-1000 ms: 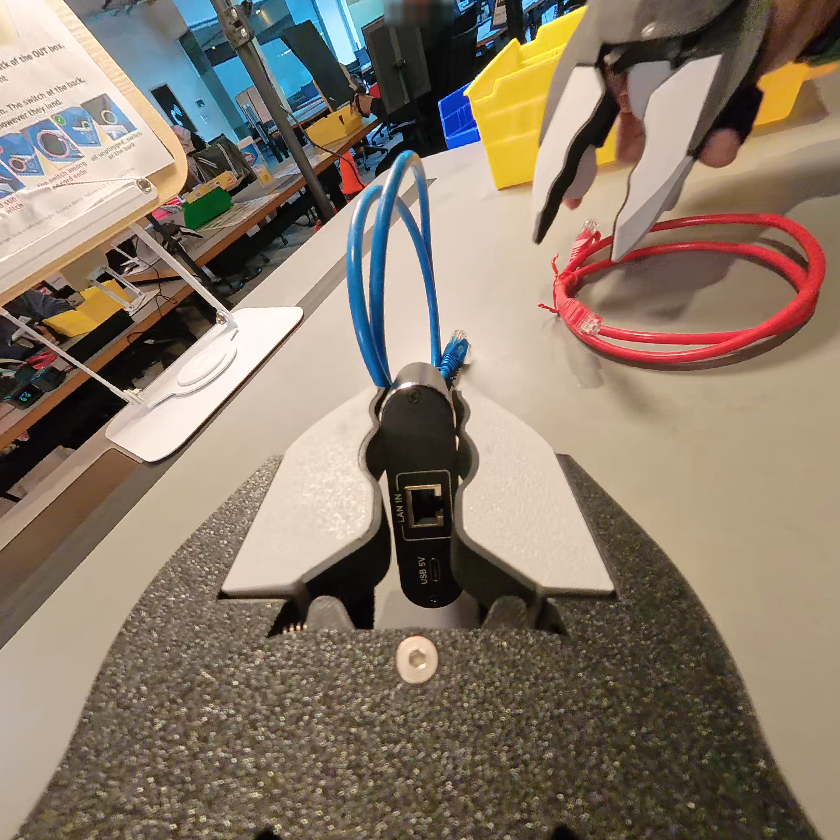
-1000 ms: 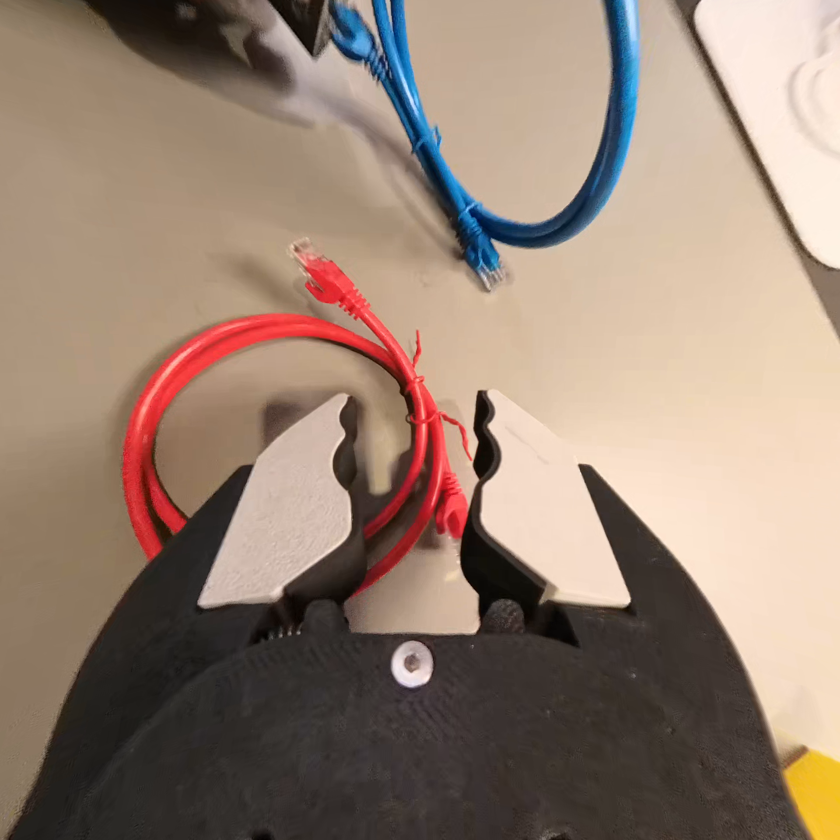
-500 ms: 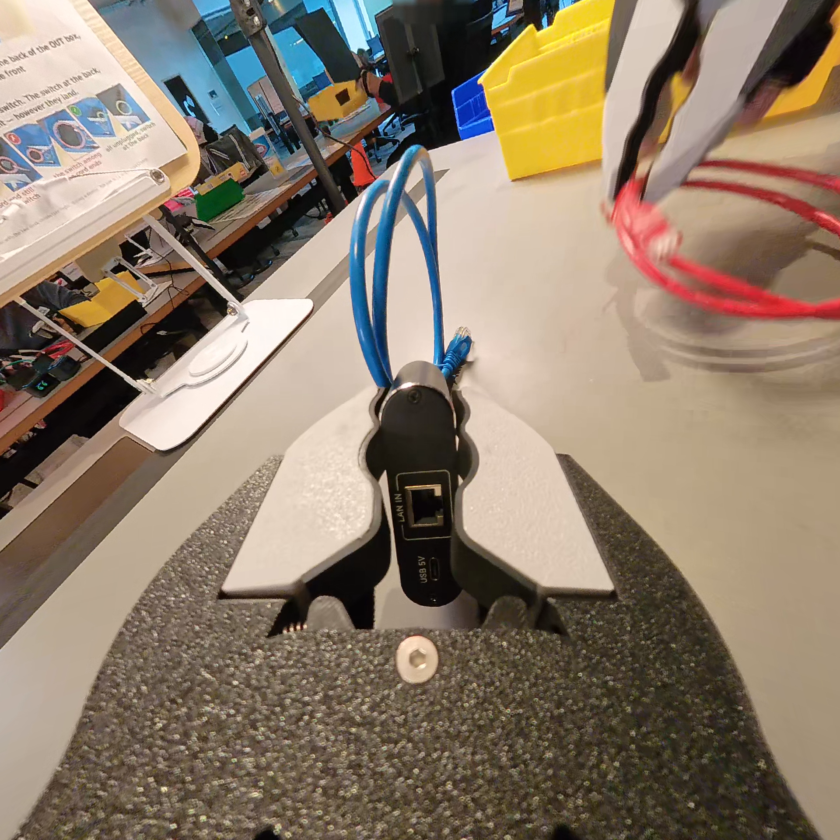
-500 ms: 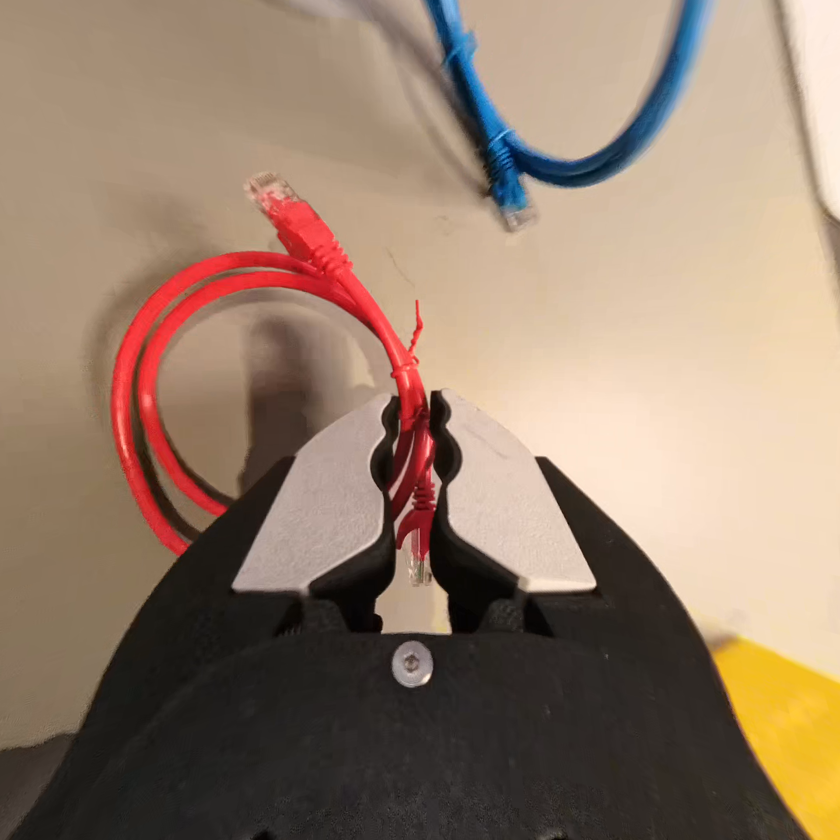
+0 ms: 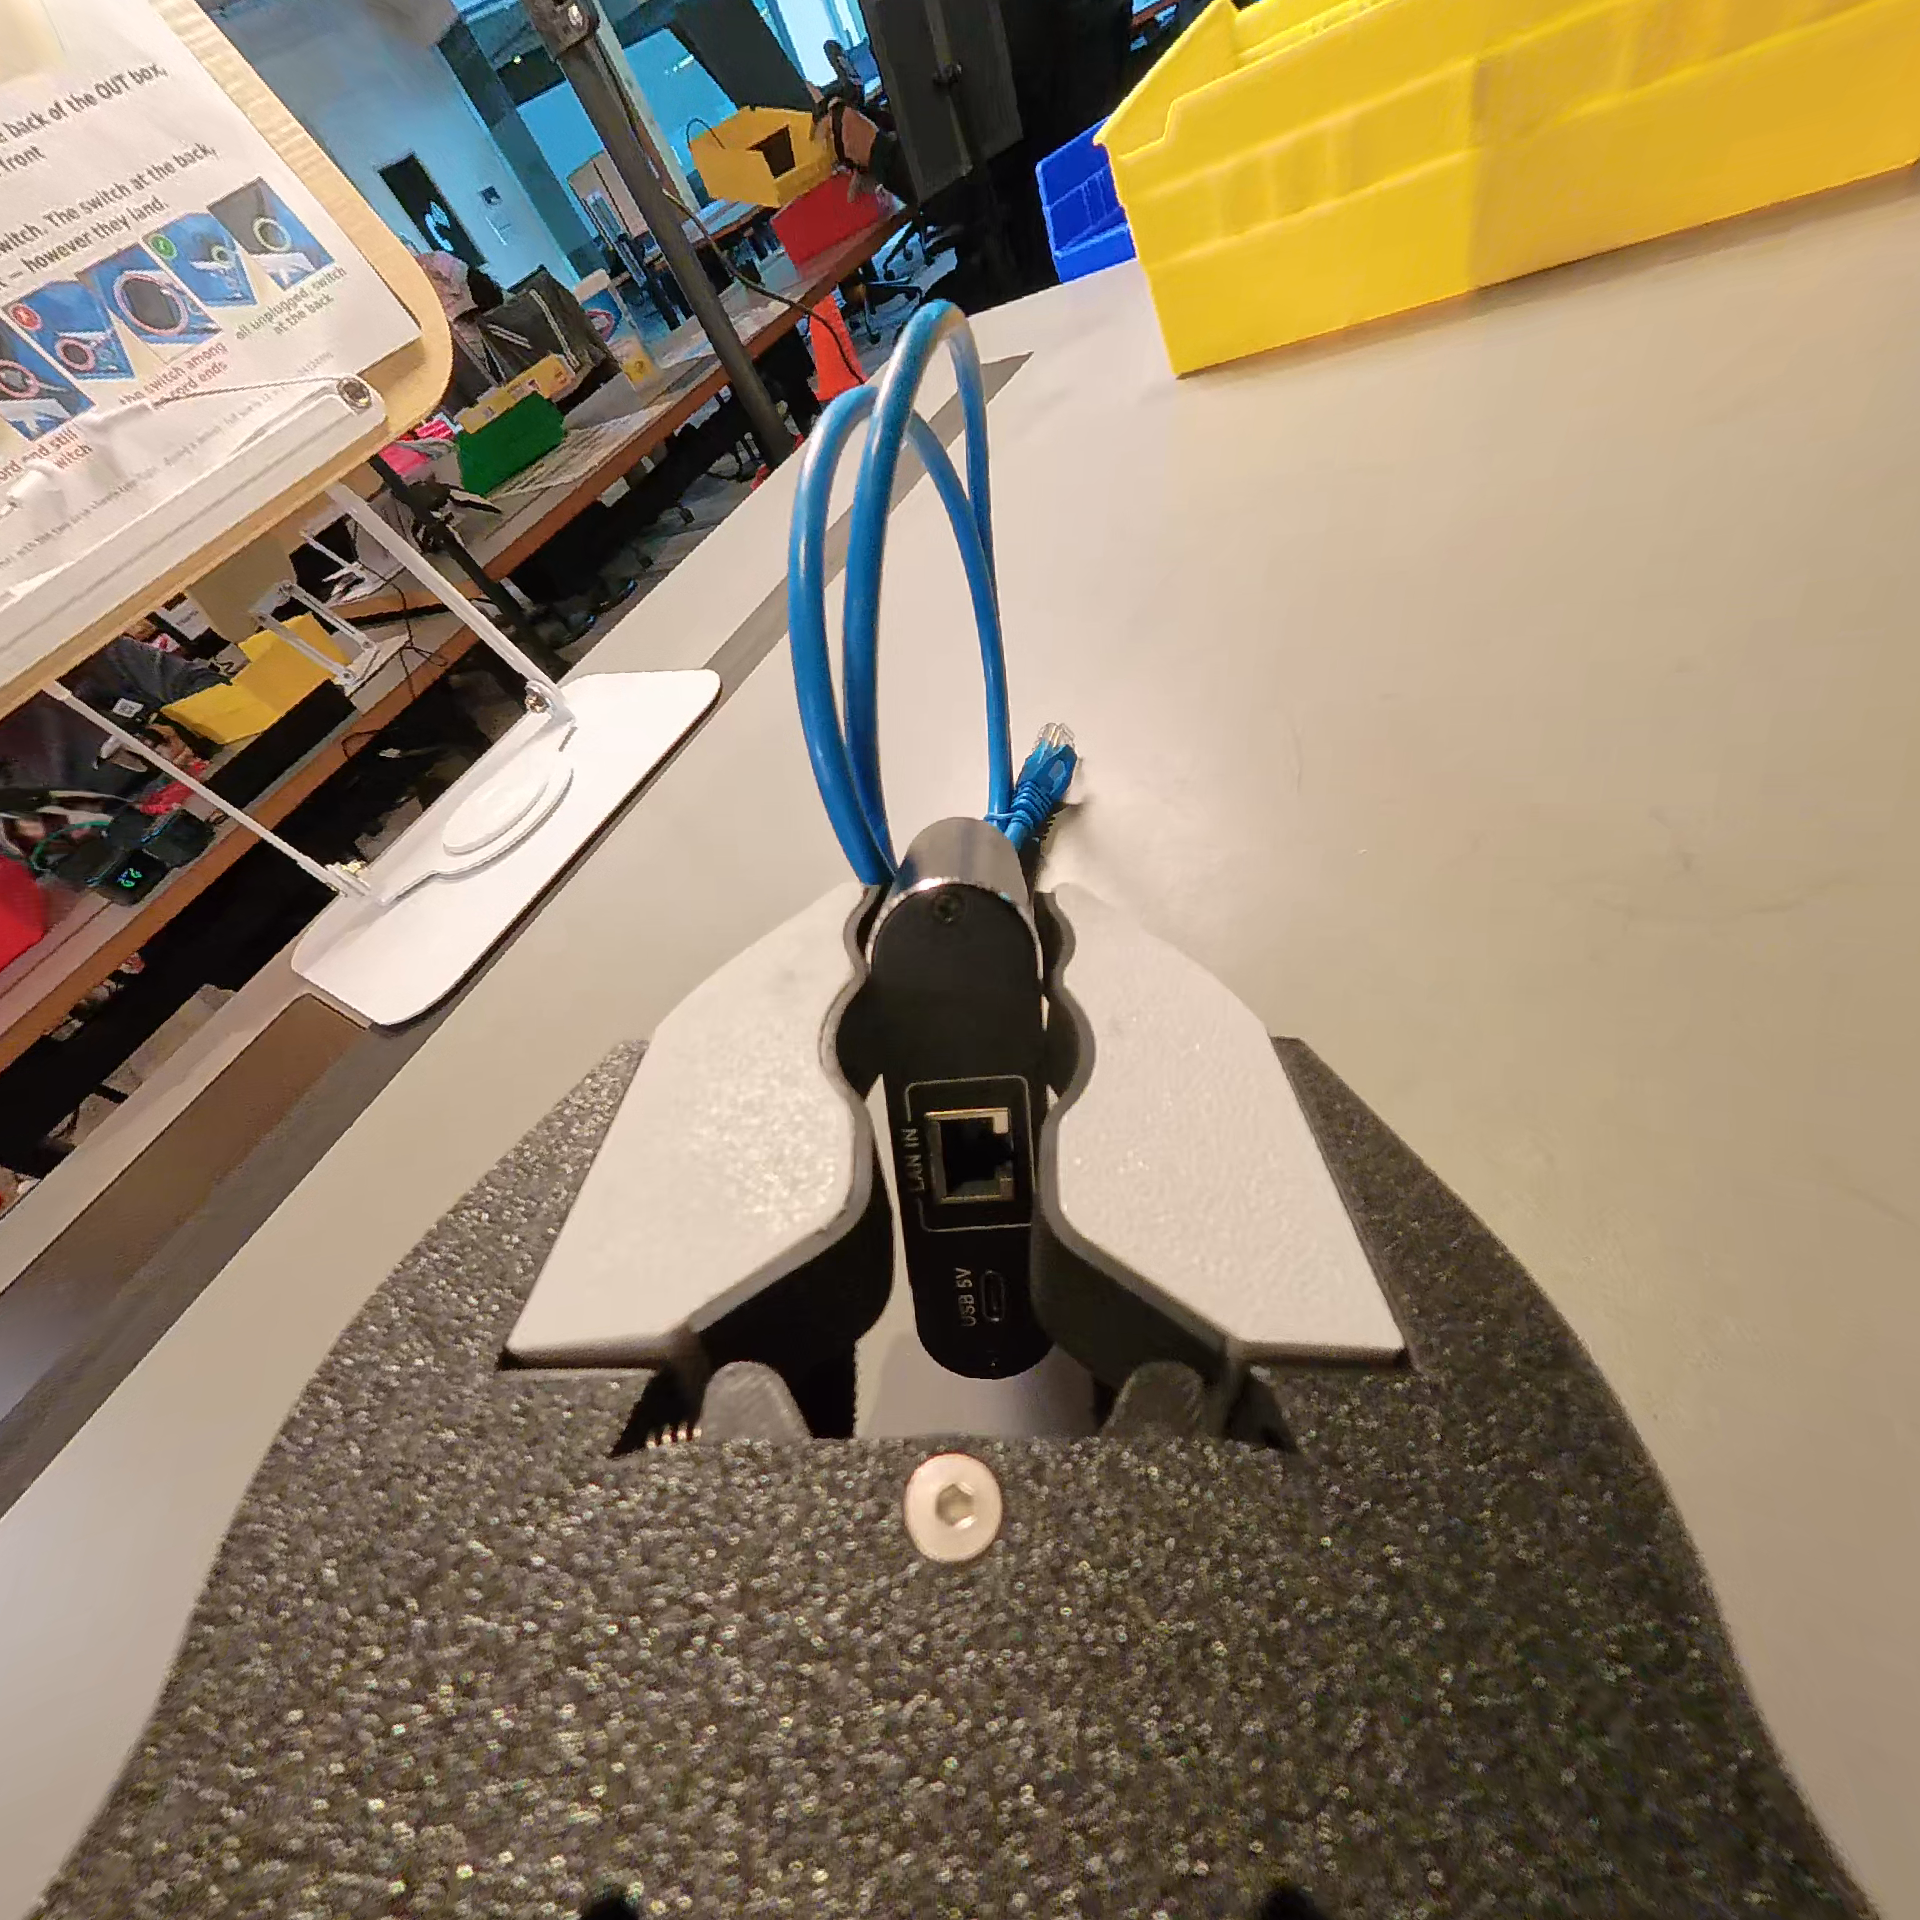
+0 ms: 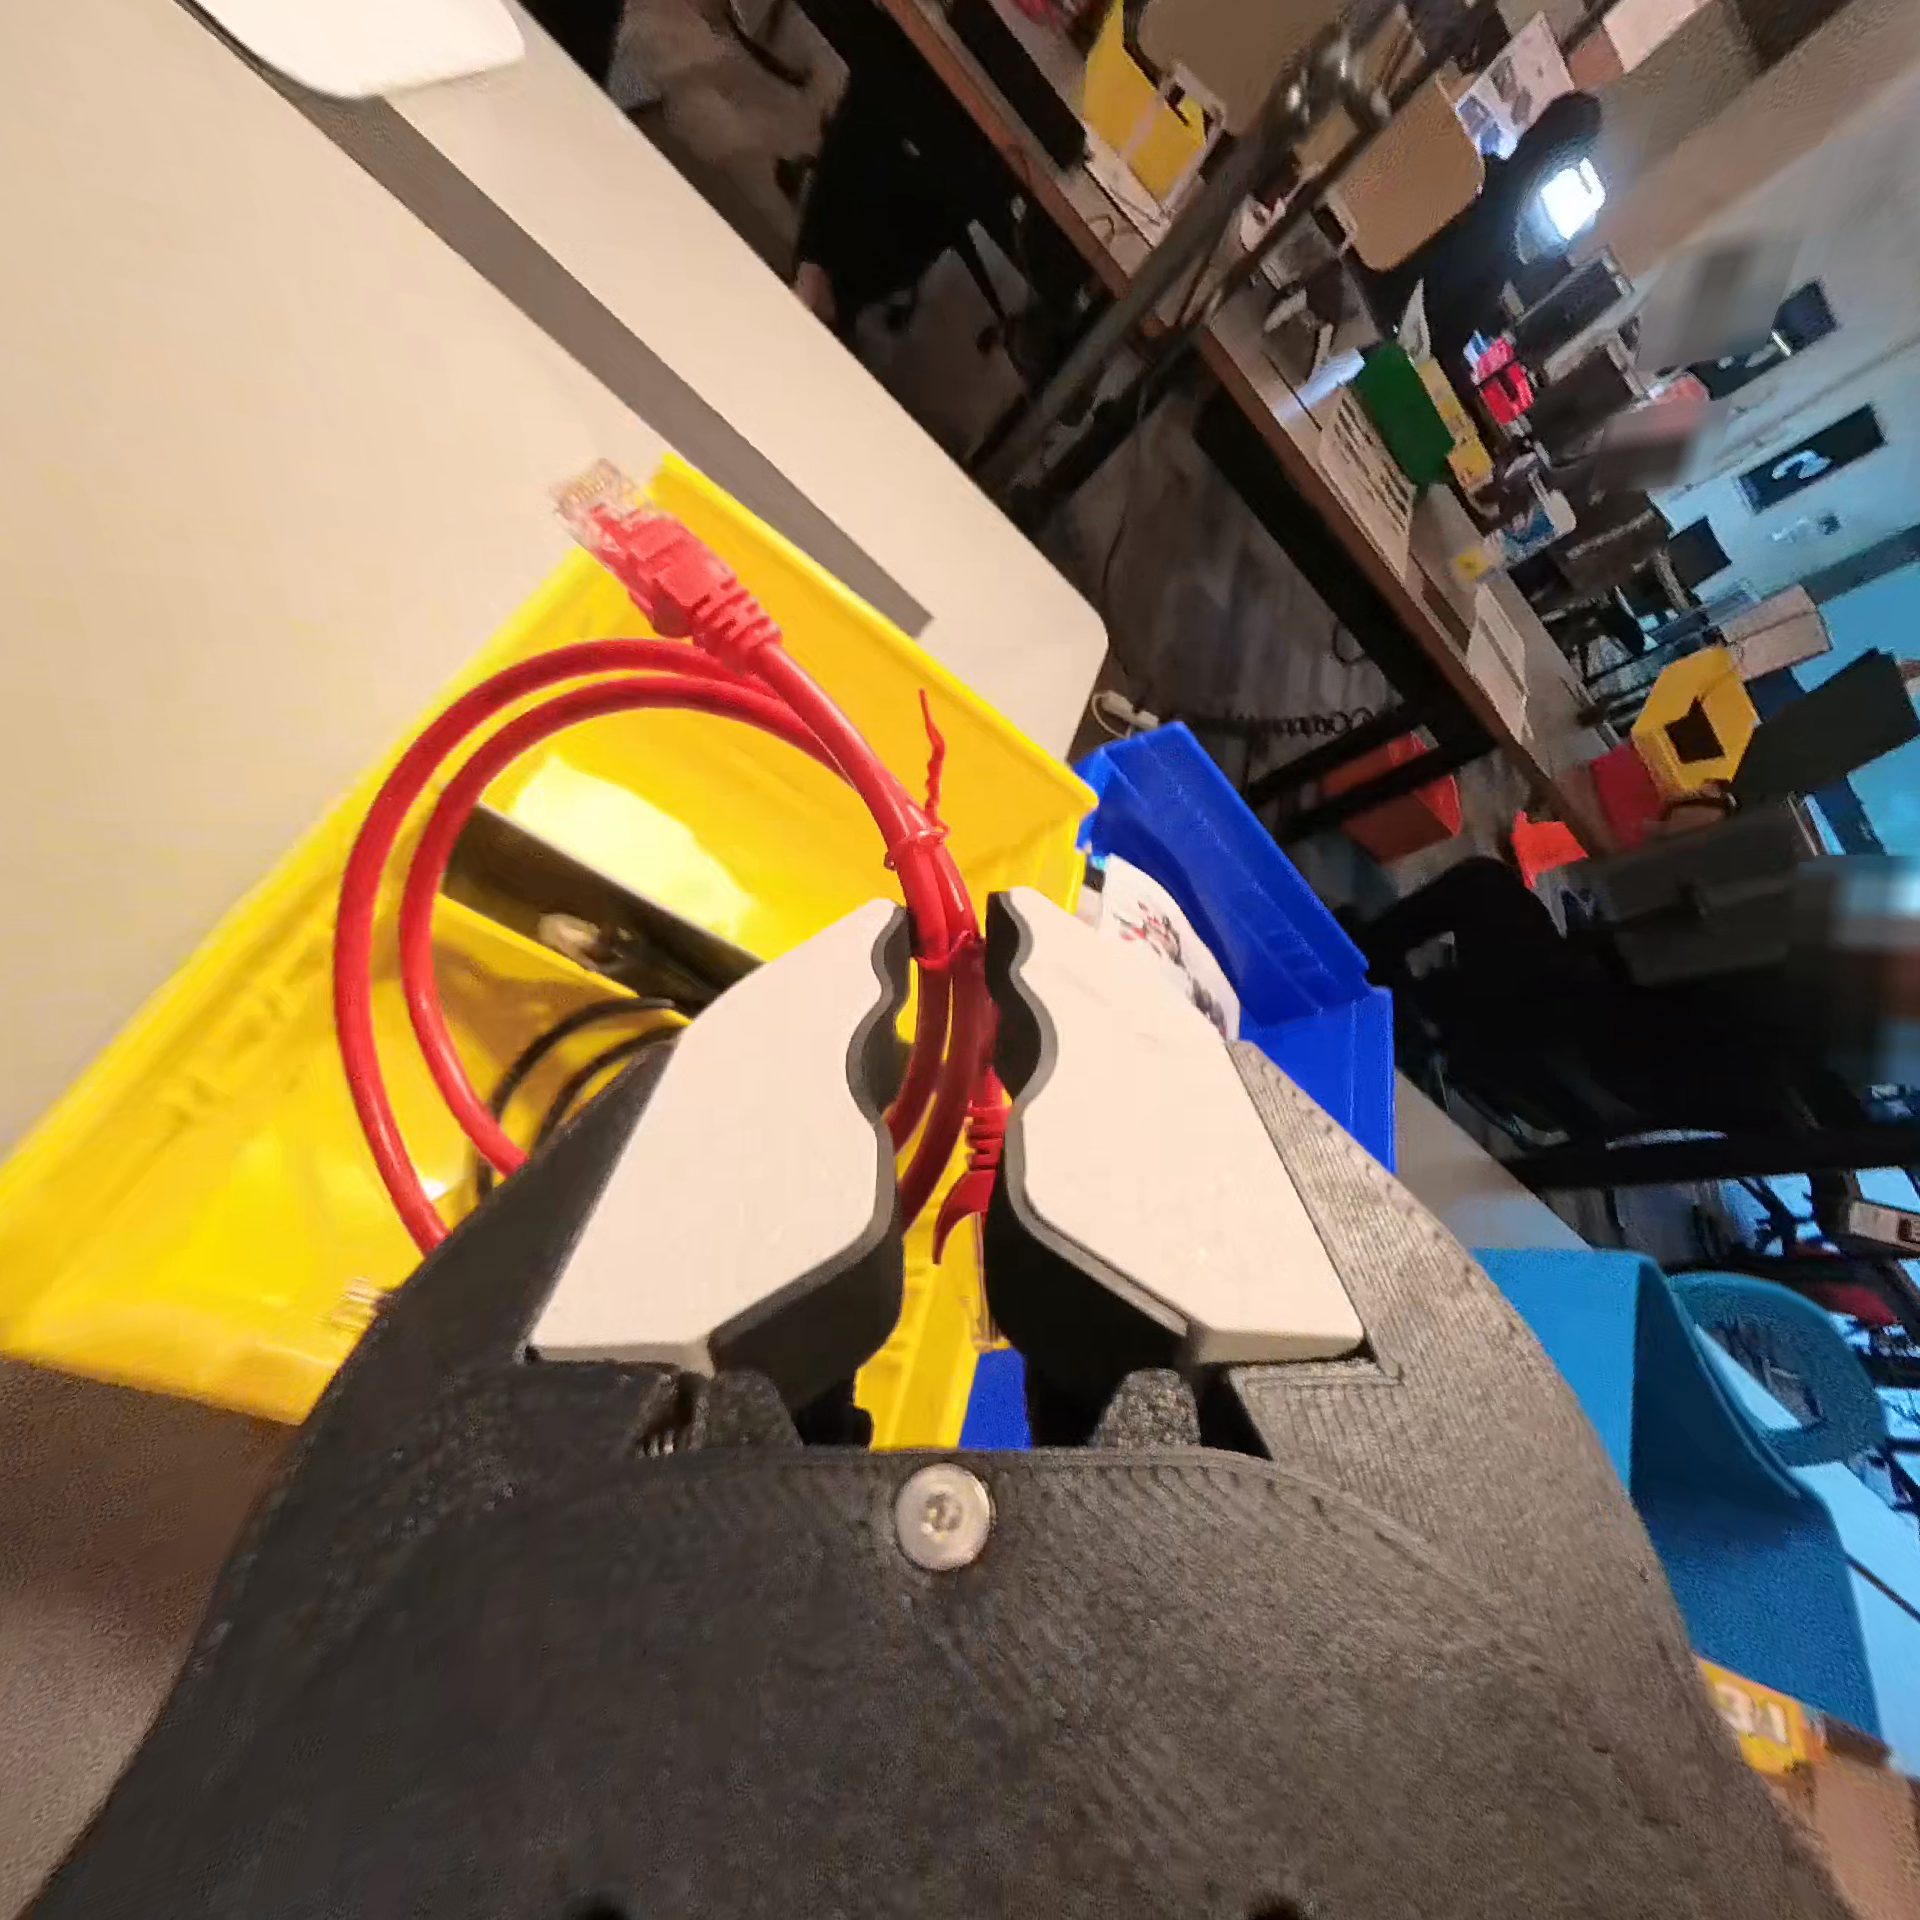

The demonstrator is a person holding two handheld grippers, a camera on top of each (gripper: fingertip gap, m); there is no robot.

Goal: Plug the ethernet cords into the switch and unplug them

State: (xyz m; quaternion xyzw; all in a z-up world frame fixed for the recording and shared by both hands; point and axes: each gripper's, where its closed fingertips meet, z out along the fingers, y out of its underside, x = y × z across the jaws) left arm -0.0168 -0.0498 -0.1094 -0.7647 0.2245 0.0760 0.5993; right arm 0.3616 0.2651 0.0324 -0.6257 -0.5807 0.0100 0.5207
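Note:
My left gripper (image 5: 954, 925) is shut on a slim black switch (image 5: 966, 1164) with an empty port and a small slot on the end that faces me. A coiled blue ethernet cord (image 5: 894, 582) rises from the switch's far end, and its loose plug (image 5: 1044, 769) points up beside it. My right gripper (image 6: 940, 925) is shut on a coiled red ethernet cord (image 6: 436, 862) and holds it in the air over a yellow bin (image 6: 727, 727). One red plug (image 6: 644, 551) sticks up to the upper left; the other plug hangs between the fingers.
Yellow bins (image 5: 1507, 156) and a blue bin (image 5: 1081, 208) stand at the table's far right. A white stand base (image 5: 499, 831) with an instruction board (image 5: 156, 312) sits at the left edge. In the right wrist view a blue bin (image 6: 1247, 904) sits beside the yellow one. Across from one pair of fingers to the other is roughly 50 cm.
My right gripper closed on the red cord, lifted it off the table and carried it out of the left wrist view, over the yellow bin. The left gripper kept hold of the switch.

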